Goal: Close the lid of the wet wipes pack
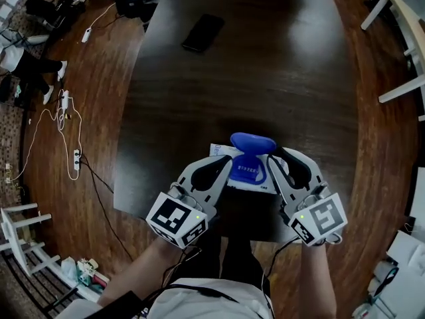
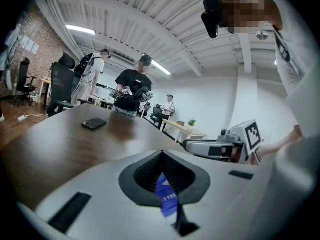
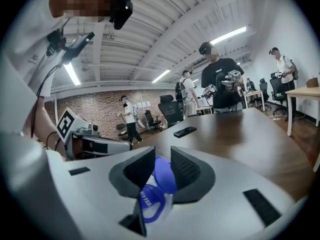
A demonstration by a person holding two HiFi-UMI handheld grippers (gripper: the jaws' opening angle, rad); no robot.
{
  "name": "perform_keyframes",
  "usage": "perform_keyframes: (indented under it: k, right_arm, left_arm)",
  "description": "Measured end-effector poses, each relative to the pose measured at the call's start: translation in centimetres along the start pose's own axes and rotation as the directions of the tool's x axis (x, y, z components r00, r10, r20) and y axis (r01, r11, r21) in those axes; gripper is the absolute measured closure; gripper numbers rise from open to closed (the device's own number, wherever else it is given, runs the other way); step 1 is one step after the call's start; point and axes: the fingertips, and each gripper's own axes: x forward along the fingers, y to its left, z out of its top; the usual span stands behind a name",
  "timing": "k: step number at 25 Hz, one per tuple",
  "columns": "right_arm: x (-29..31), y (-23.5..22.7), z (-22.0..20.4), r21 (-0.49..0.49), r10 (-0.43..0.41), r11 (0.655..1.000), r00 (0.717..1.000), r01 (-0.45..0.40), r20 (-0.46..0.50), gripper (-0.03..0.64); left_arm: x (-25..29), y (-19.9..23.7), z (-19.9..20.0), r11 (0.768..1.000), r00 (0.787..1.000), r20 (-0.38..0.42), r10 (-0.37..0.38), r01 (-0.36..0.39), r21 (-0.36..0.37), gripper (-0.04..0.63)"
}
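**Tip the lid over from behind, then press it down on its ring**

Head view: the pack (image 1: pixel 247 173) lies on the worktop (image 1: pixel 265 65) between the two sets of fingers. Its blue lid (image 1: pixel 252 143) stands open just beyond their tips. The left gripper (image 1: pixel 228 166) sits at the pack's left edge, and the right gripper (image 1: pixel 278 155) sits at its right edge, just beside the lid. The step in hand looks to be tipping the lid over toward the person. The push should come from behind the lid, since a push from the side would likely slide so light a pack.

Left gripper view: the left fingers (image 2: pixel 145 170) are pressed together at the tips. A strip of the pack (image 2: pixel 165 196) shows through the hollow behind them. Nothing is plainly caught there, though I cannot rule out a nip on its edge. Closed like this, they would serve best as a blunt hold-down resting on the pack beside the opening.

Right gripper view: the right fingers (image 3: pixel 137 171) are spread part way. The lid (image 3: pixel 164 176) shows in the gap between them, and the ring (image 3: pixel 150 206) of the opening sits just below it. The pads do not appear to press on the lid. Instead of pinching, it would be better to bring one finger over the lid's top and sweep it down. Then press on the free edge until the lid sits flat all round the ring.
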Motion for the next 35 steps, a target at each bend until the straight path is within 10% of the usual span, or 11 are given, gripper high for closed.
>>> perform_keyframes:
  k: [8, 35]
  right_arm:
    - [1.8, -2.2, -4.1, -0.036, 0.028, 0.999, 0.996, -0.031, -0.085, 0.440]
    - [1.9, -0.4, -5.2, -0.010, 0.078, 0.997, 0.992, -0.079, -0.098, 0.439]
  left_arm:
    - [0.8, 1.1, -1.7, 0.999, 0.999, -0.028, 0.039, -0.040, -0.019, 0.592]
    - [-1.8, 0.2, -1.1, 0.999, 0.999, 0.002, 0.048, -0.048, -0.024, 0.592]
